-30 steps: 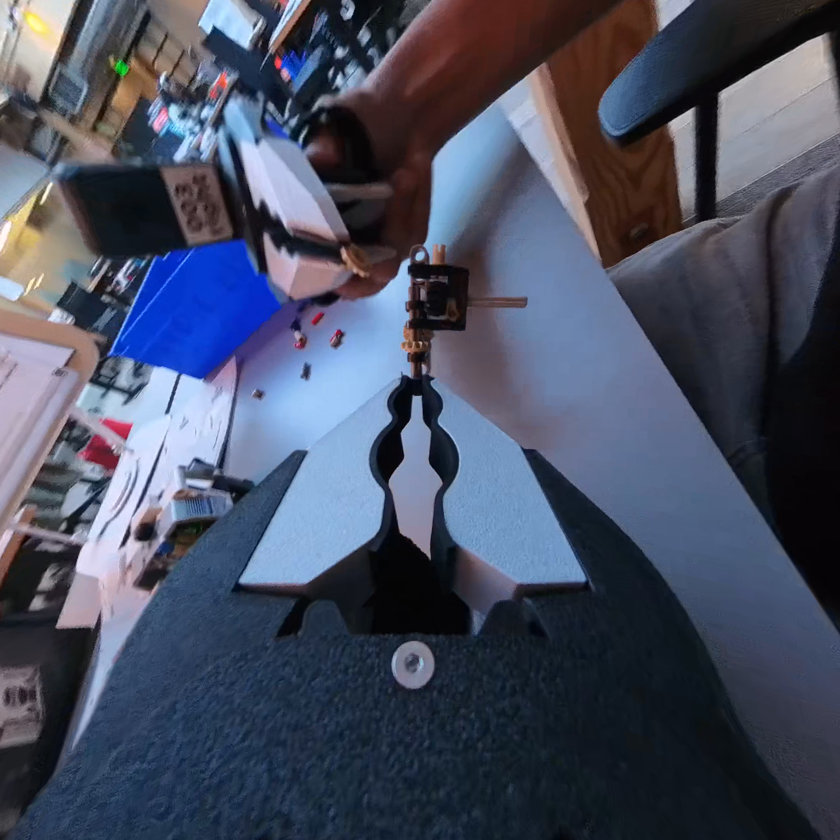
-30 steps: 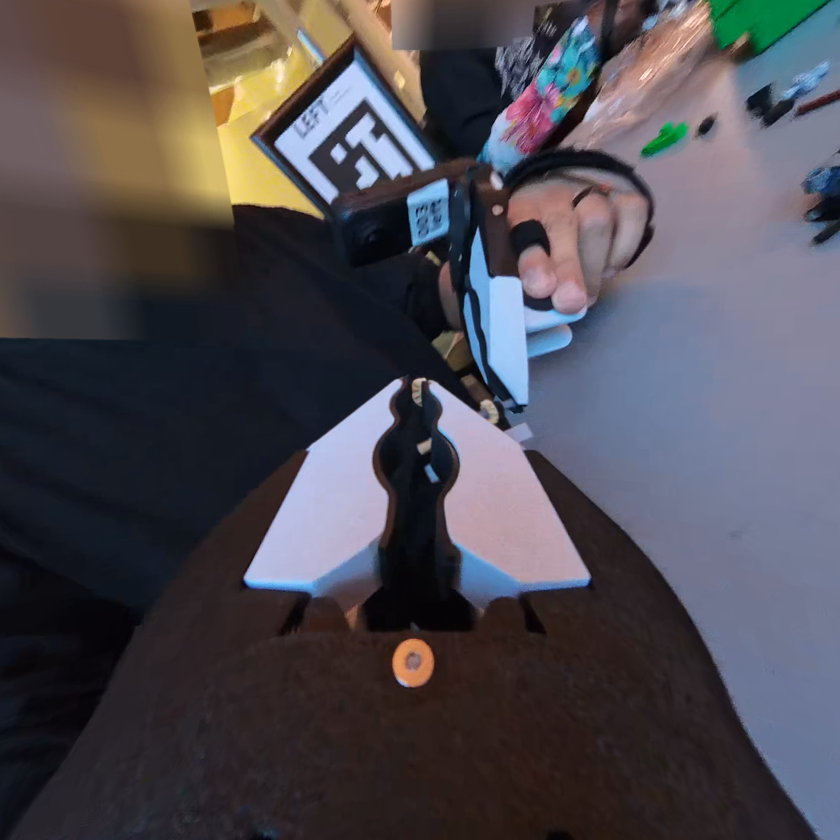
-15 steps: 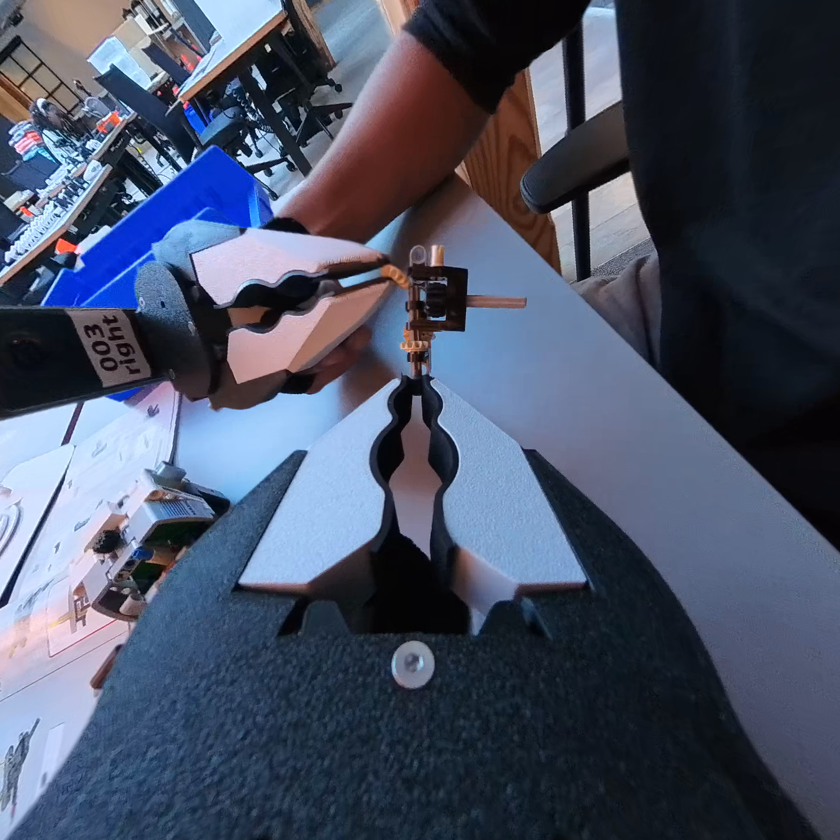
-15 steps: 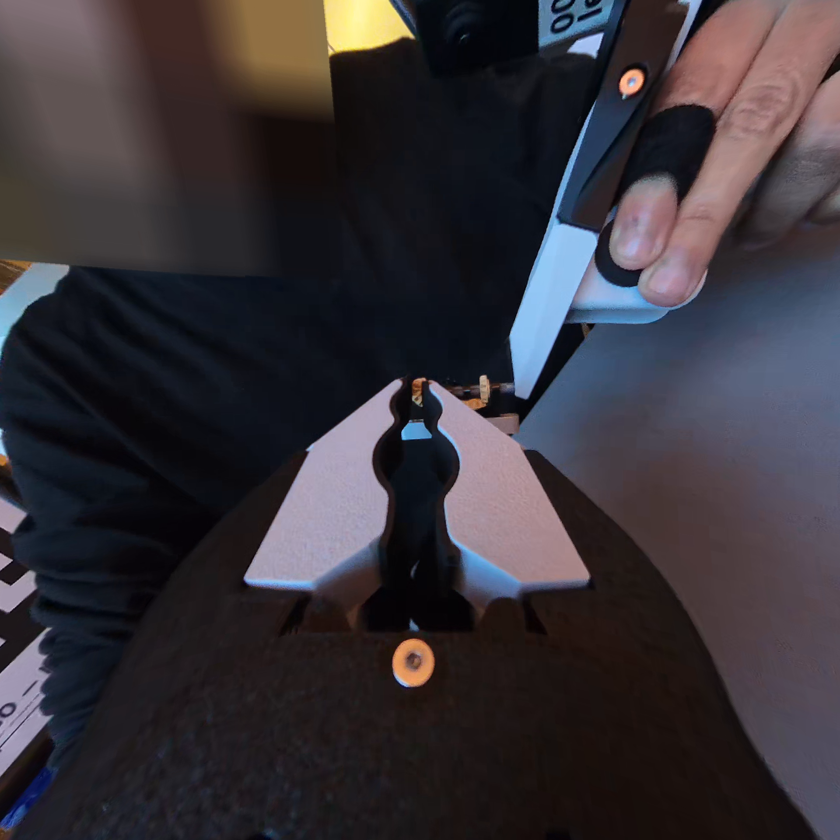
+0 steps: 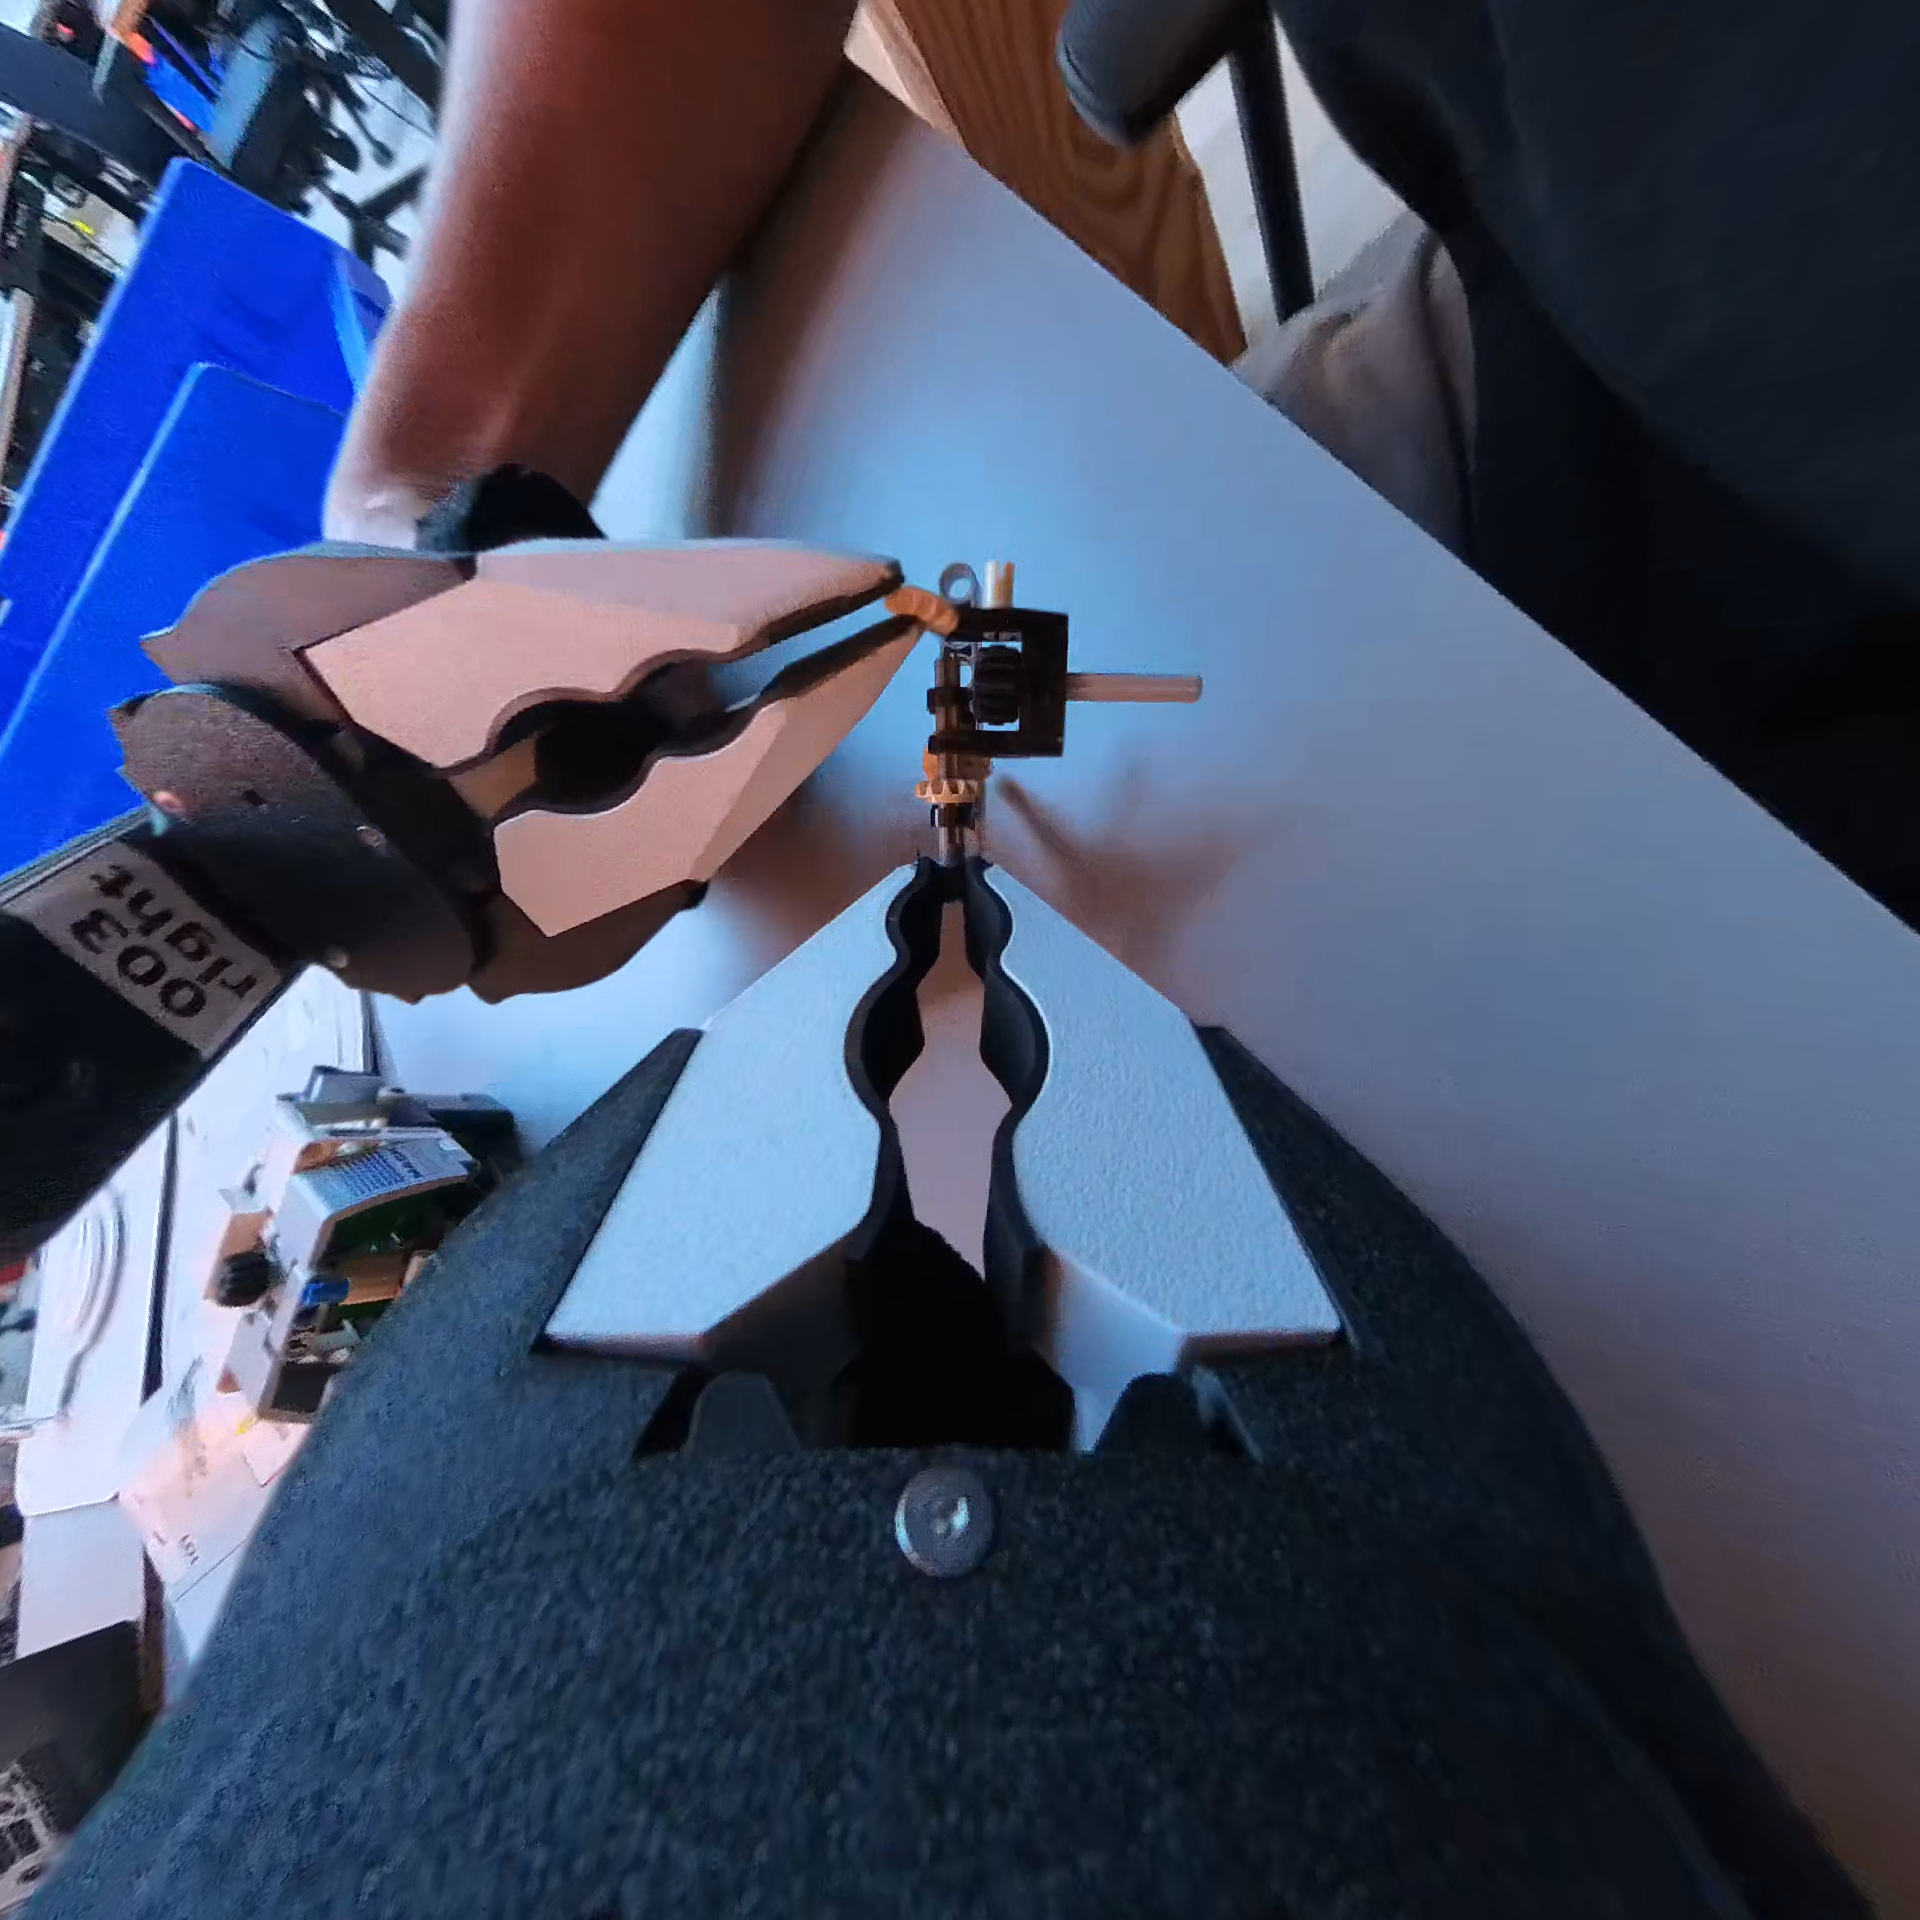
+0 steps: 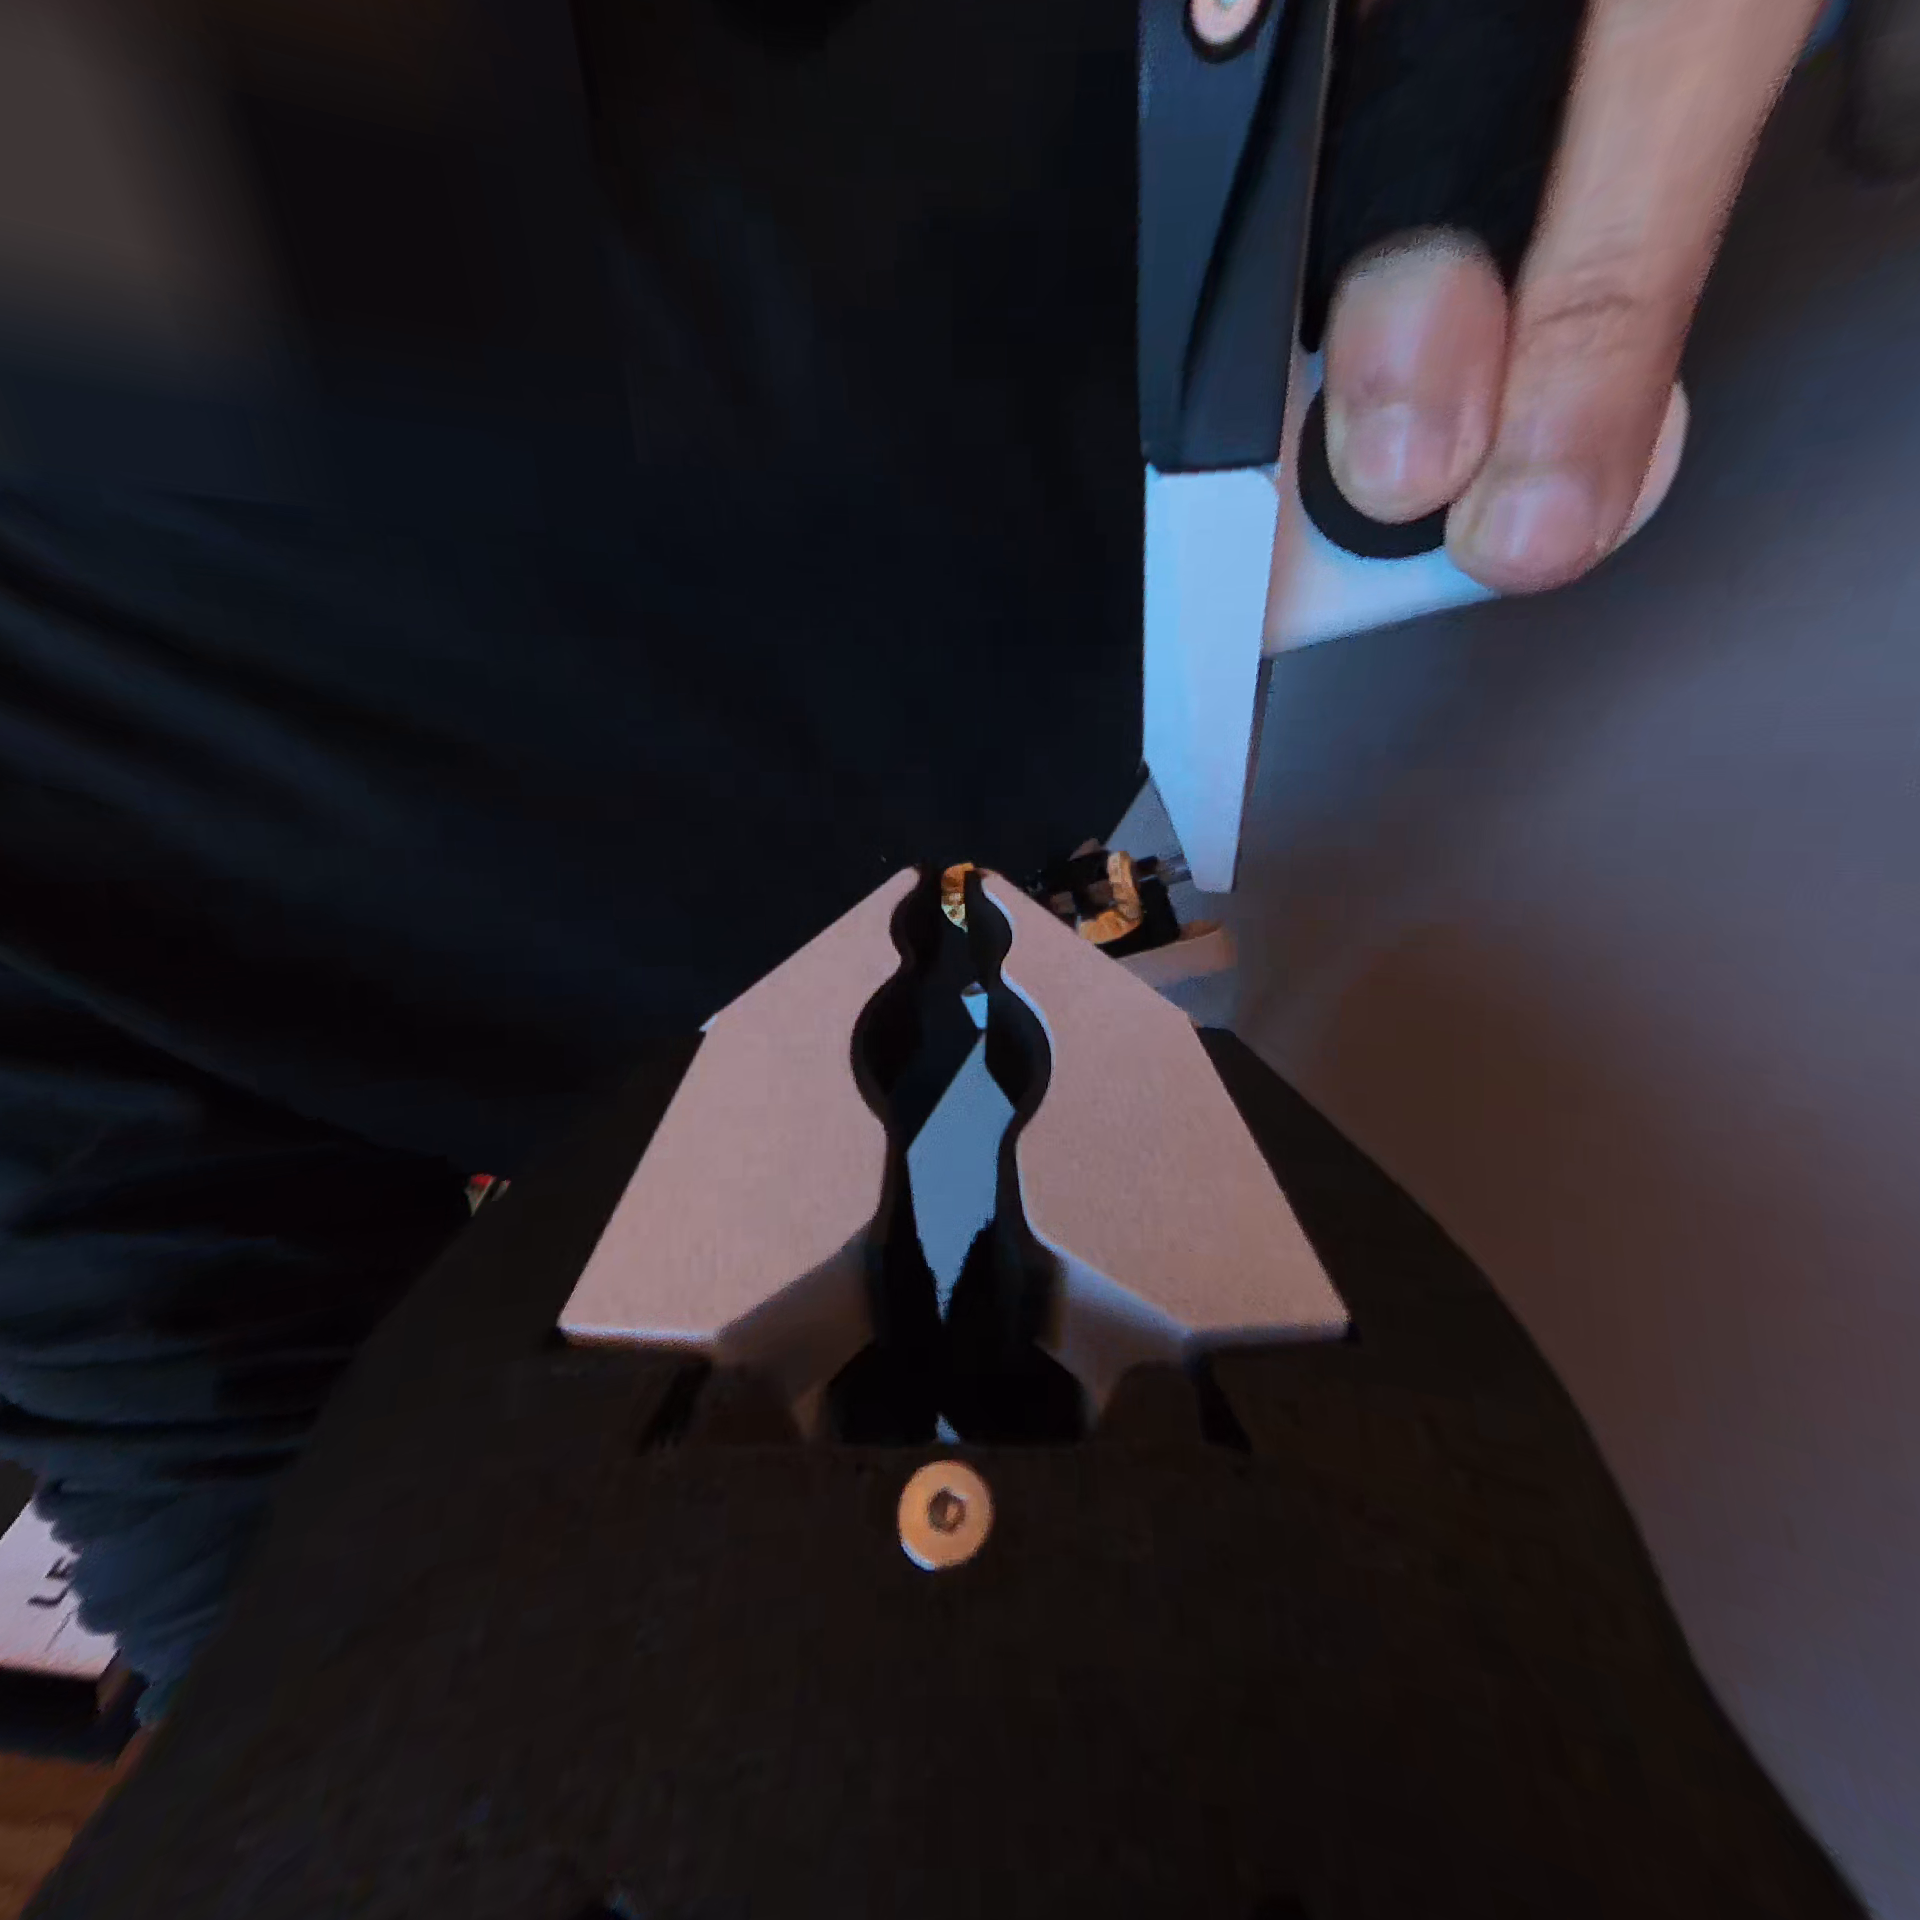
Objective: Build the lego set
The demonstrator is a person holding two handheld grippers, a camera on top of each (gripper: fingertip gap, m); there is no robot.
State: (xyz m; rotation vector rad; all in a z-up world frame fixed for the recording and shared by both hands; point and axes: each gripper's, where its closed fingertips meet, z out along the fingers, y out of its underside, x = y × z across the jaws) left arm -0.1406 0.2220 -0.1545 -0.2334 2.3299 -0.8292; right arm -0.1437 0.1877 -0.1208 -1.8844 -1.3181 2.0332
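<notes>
Assembly steadied for part fitting.
Your left gripper [image 5: 951, 868] pinches the black assembly [image 5: 997, 681] by its axle; your right gripper [image 5: 906, 613], apparently pinching a tan piece [image 5: 928, 608], meets its far-left corner.

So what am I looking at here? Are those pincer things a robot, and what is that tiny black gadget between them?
No robot: a person holds a two-finger gripper in each hand, and a camera on each looks along its fingers. One picture is from the left gripper, shut on the thin axle under a small black lego assembly with a tan rod sticking out sideways. From the side, the right gripper pinches a small tan piece against the assembly's top corner. The other picture is the right gripper's own view. A grey table lies beneath, with a blue bin behind.
</notes>
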